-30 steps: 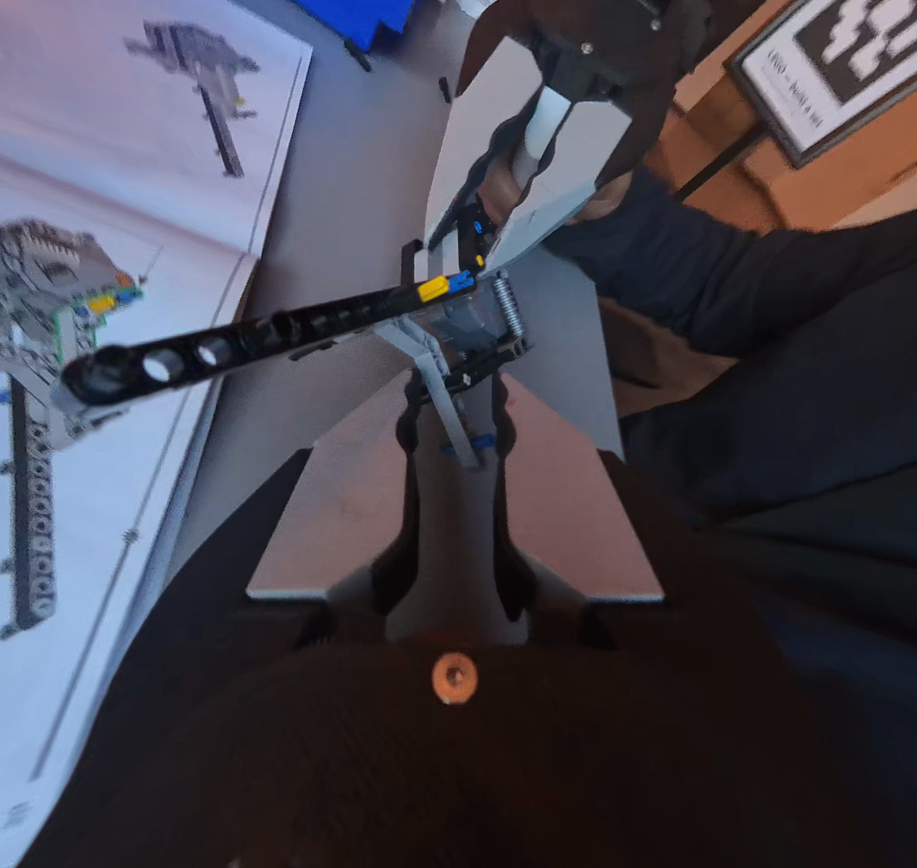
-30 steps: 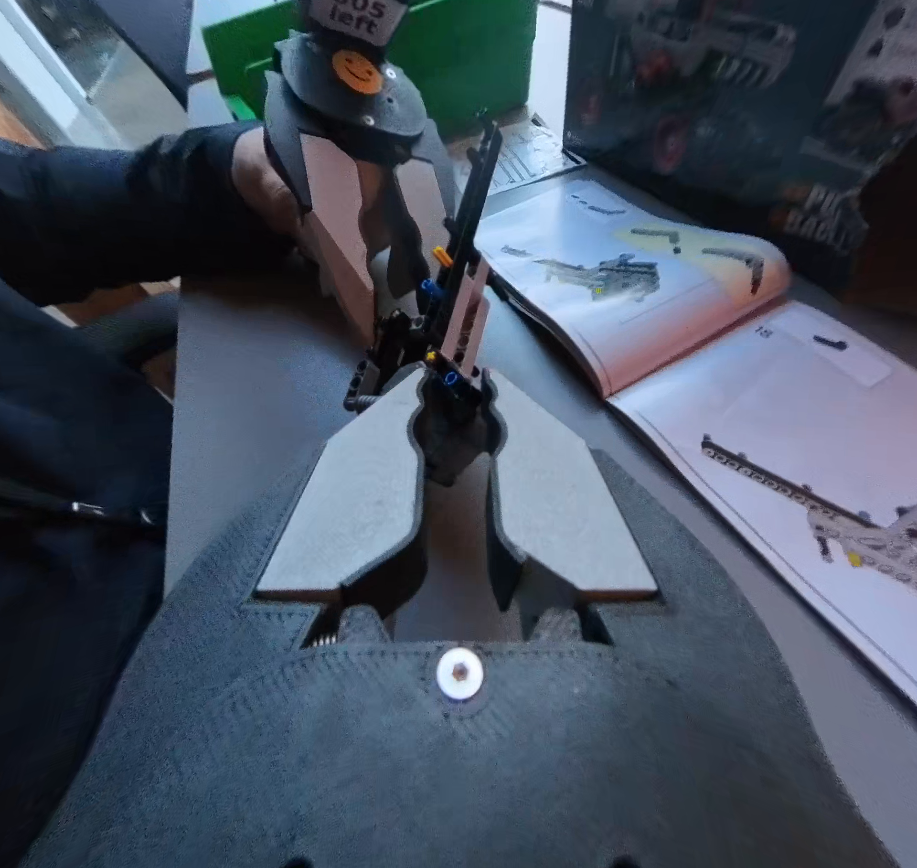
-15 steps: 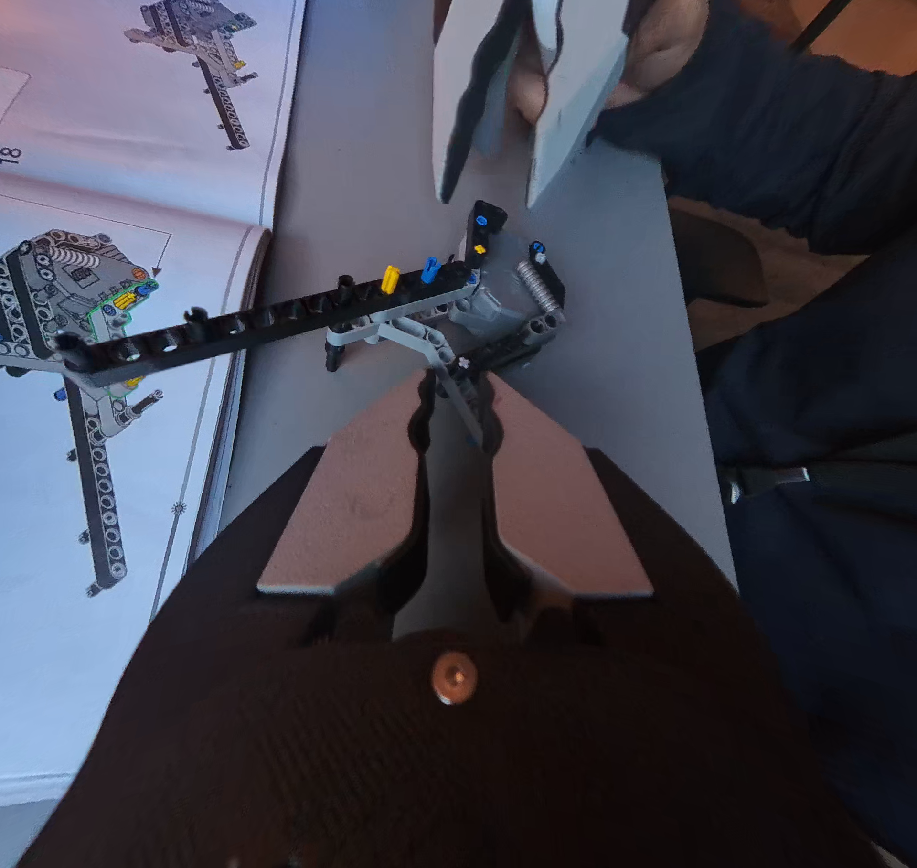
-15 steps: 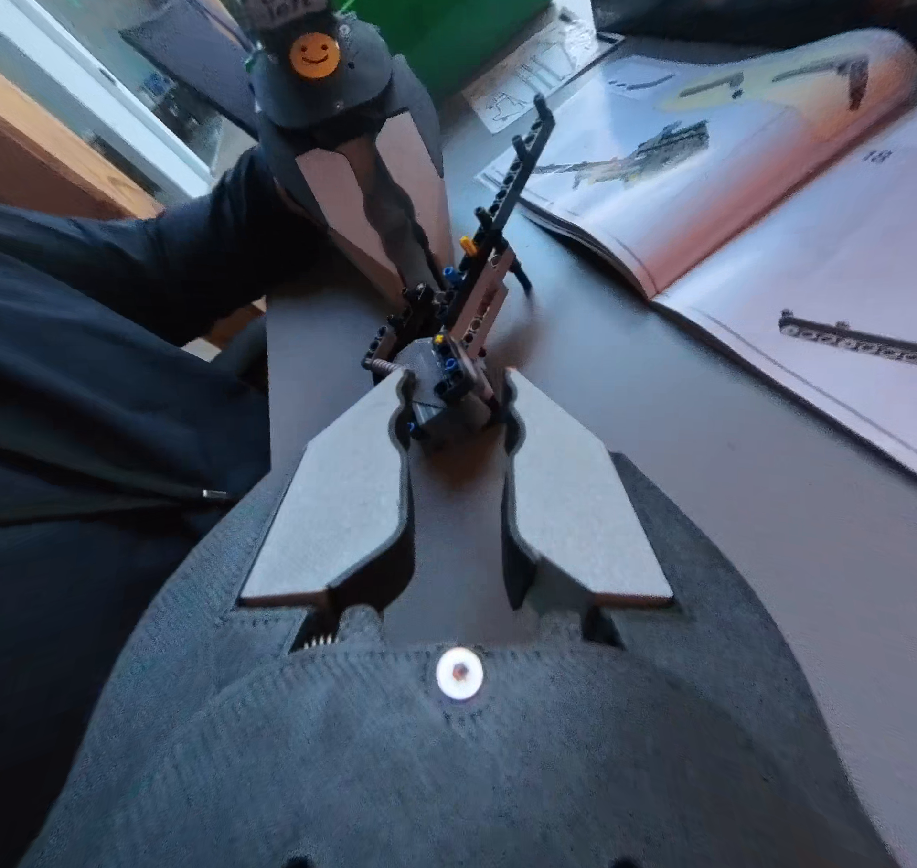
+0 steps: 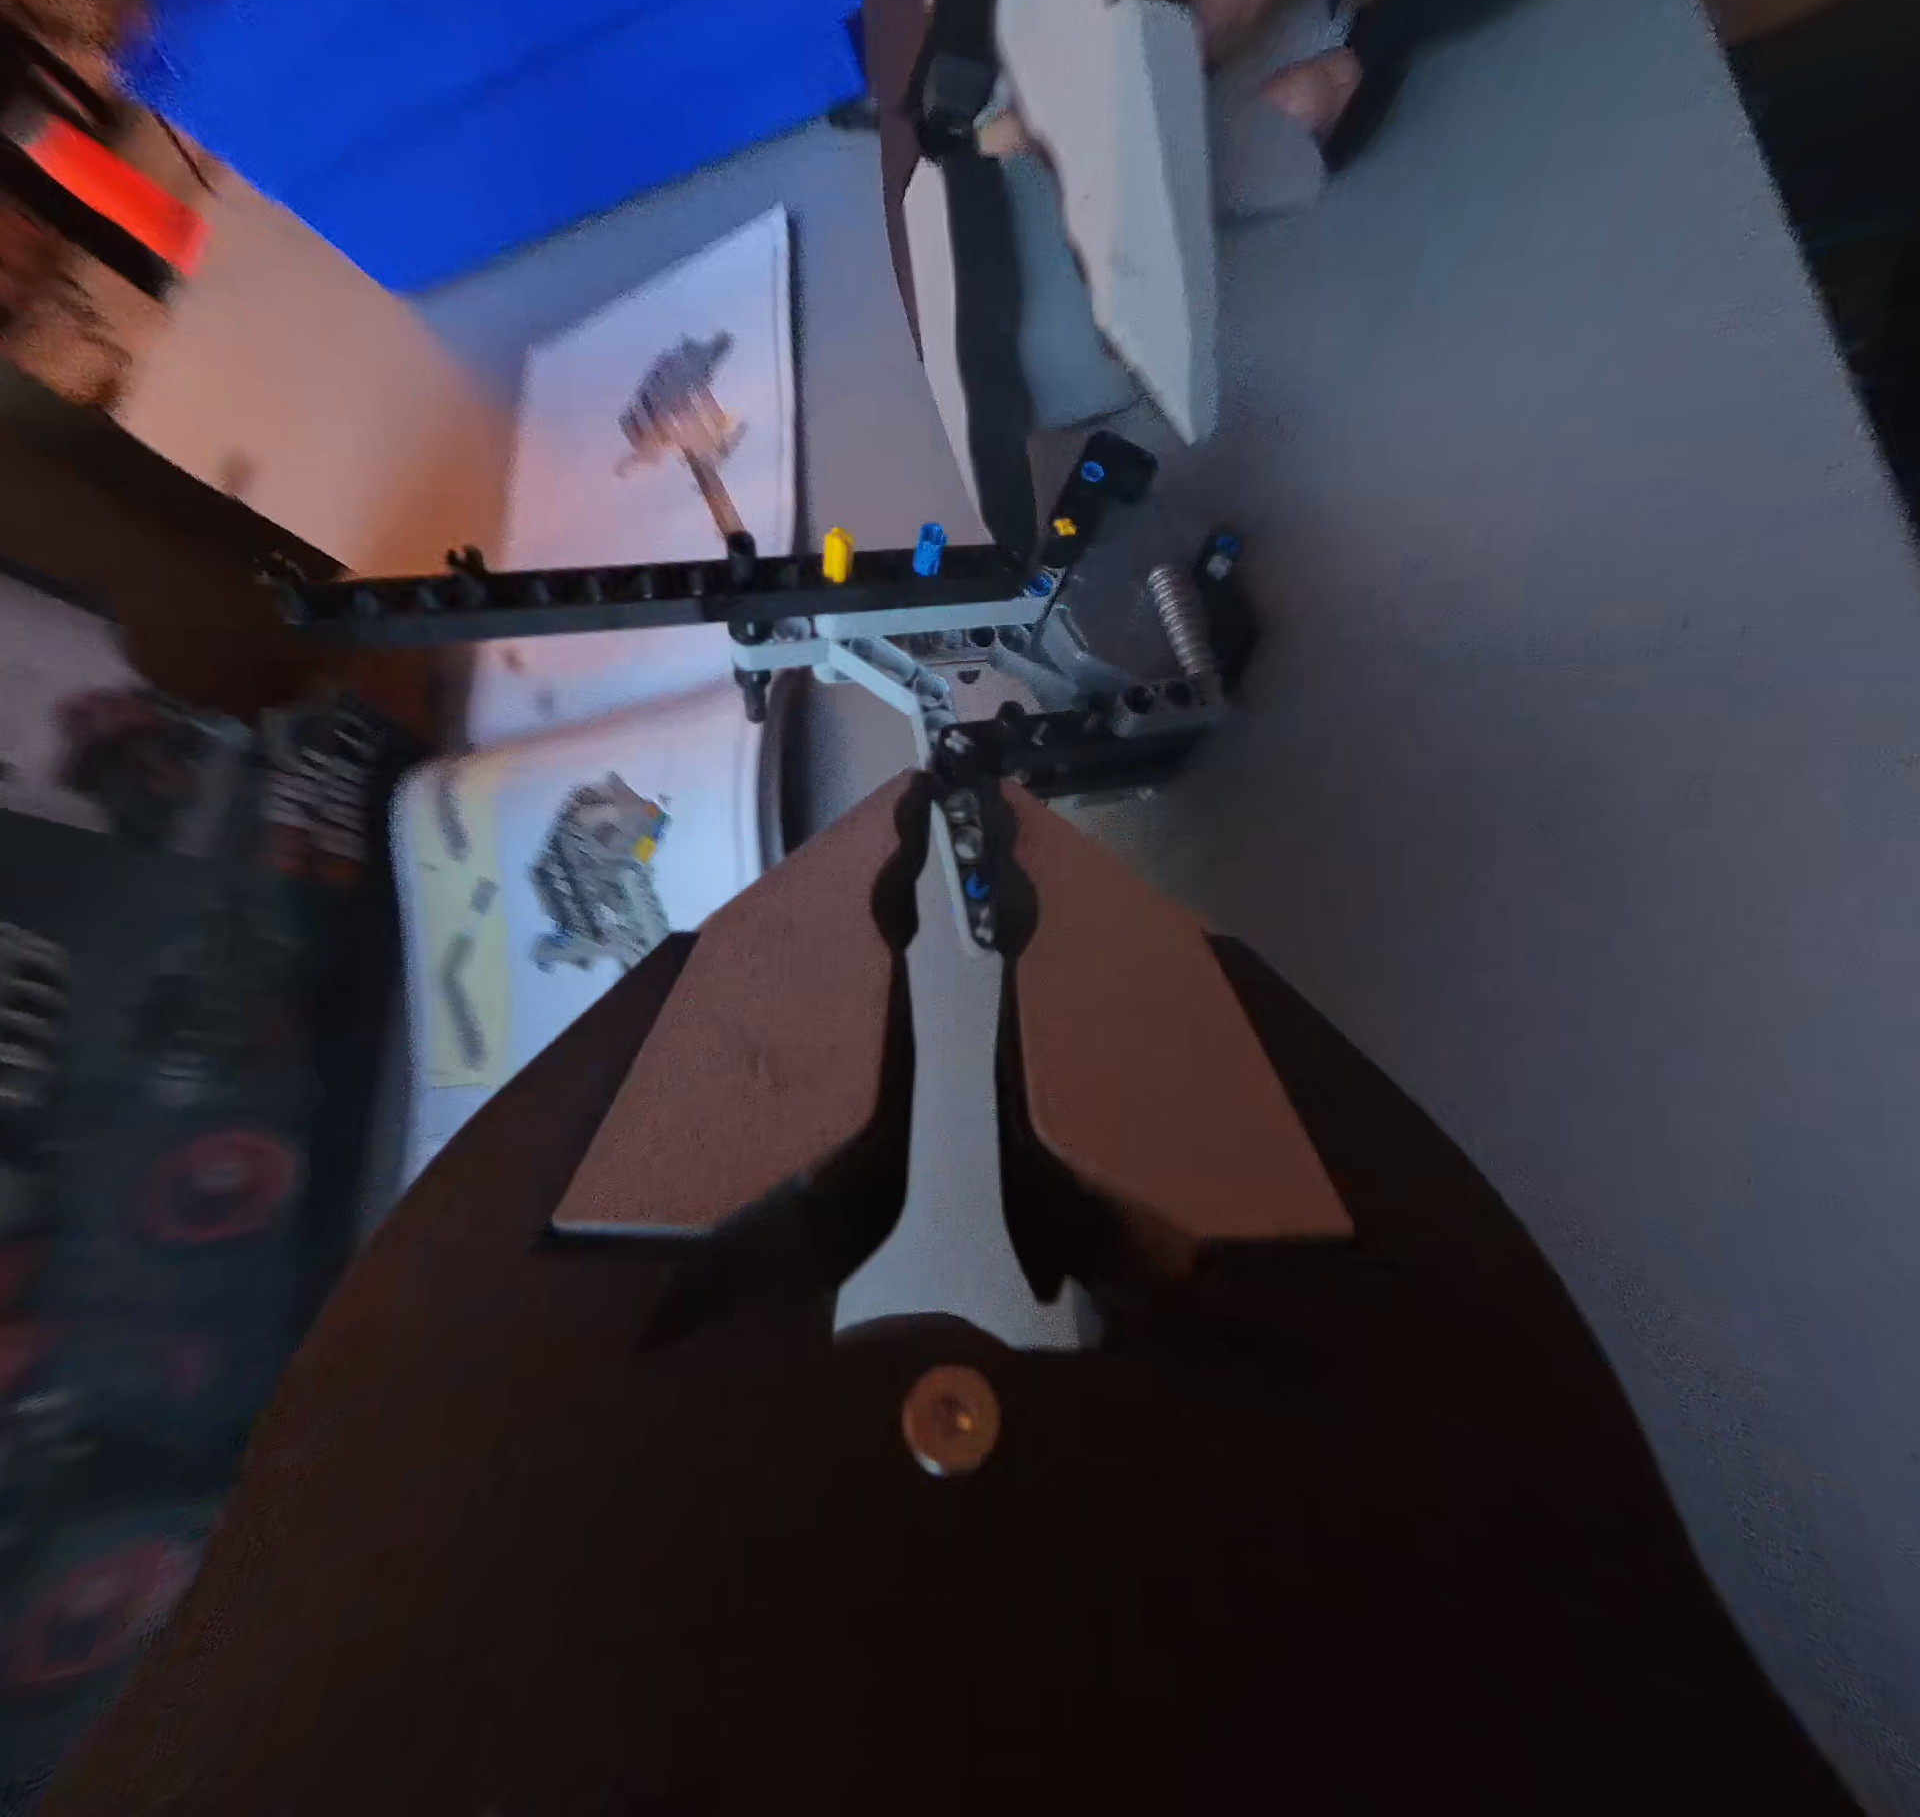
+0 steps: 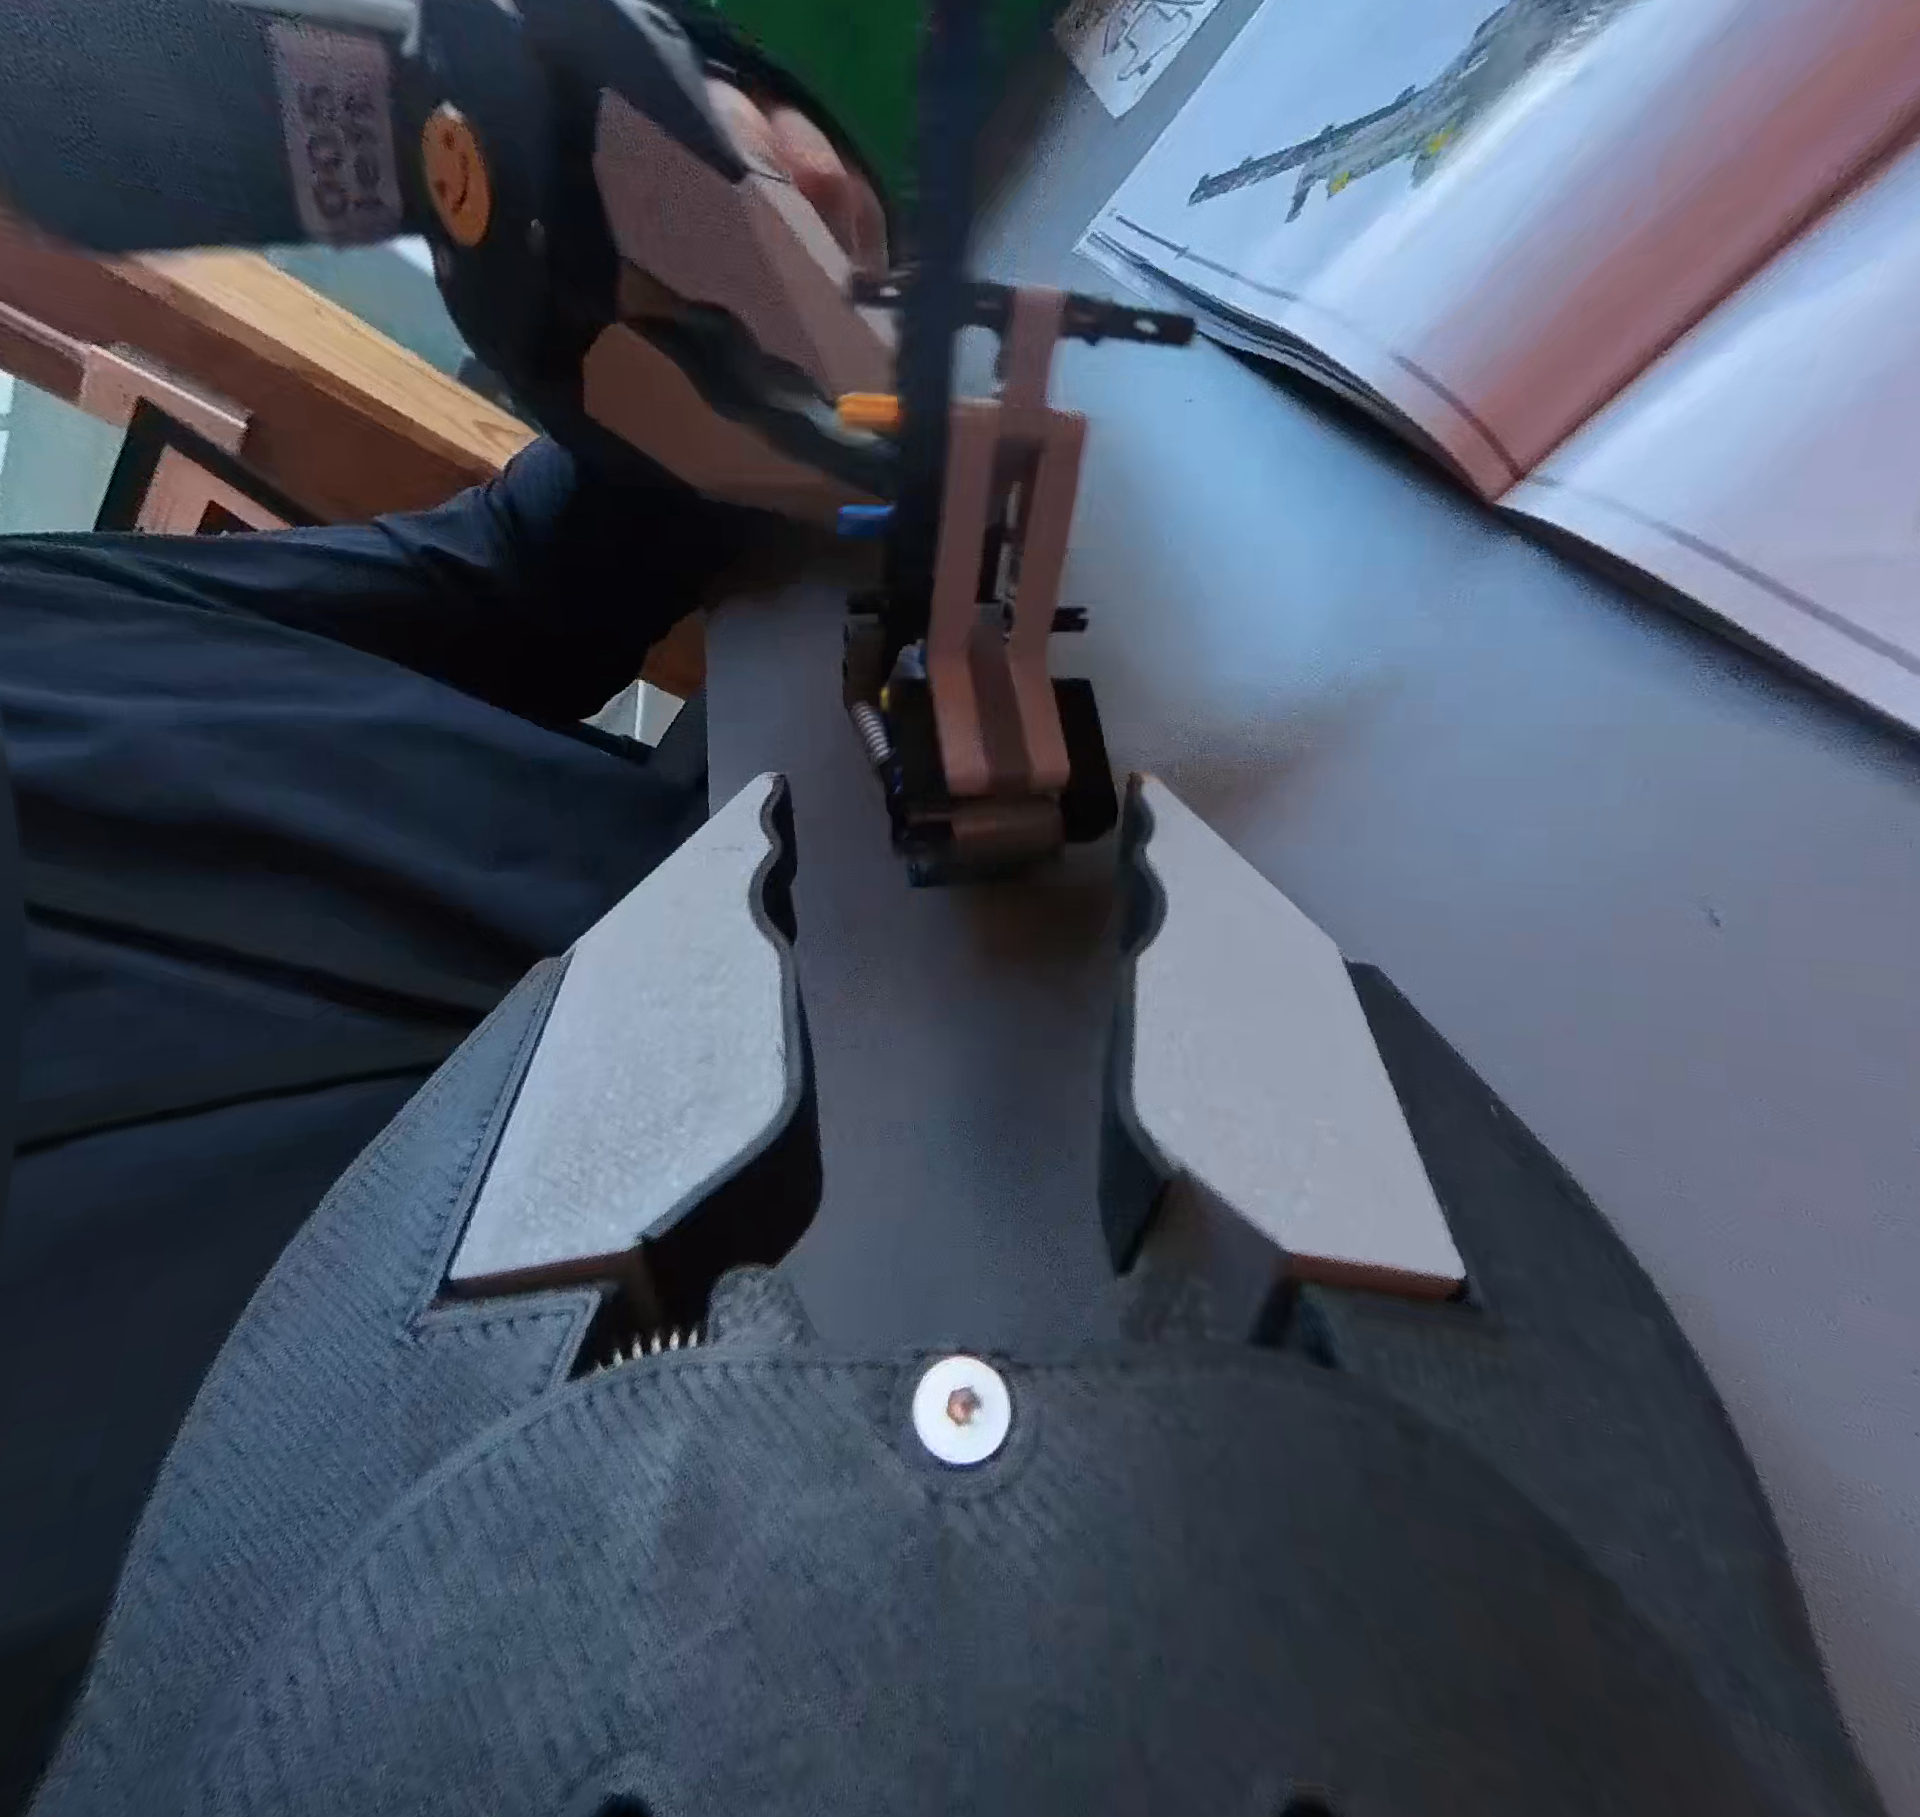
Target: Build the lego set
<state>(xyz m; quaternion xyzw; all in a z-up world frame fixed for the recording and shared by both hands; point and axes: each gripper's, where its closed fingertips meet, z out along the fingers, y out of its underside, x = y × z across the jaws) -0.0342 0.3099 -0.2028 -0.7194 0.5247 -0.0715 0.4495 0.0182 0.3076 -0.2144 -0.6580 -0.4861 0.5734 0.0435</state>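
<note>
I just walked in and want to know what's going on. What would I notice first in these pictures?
First, the half-built lego model with its long black beam, pinched at a light grey piece by the left gripper. The right gripper waits open just short of the model's end. An open instruction booklet lies on the grey table.

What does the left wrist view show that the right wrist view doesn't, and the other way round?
Only the left wrist view shows the blue bin, the dark box and the left gripper shut on the lego assembly's grey beam. Only the right wrist view shows the green bin and the right gripper open, just short of the assembly. Both show the assembly, the instruction booklet and the grey table.
</note>
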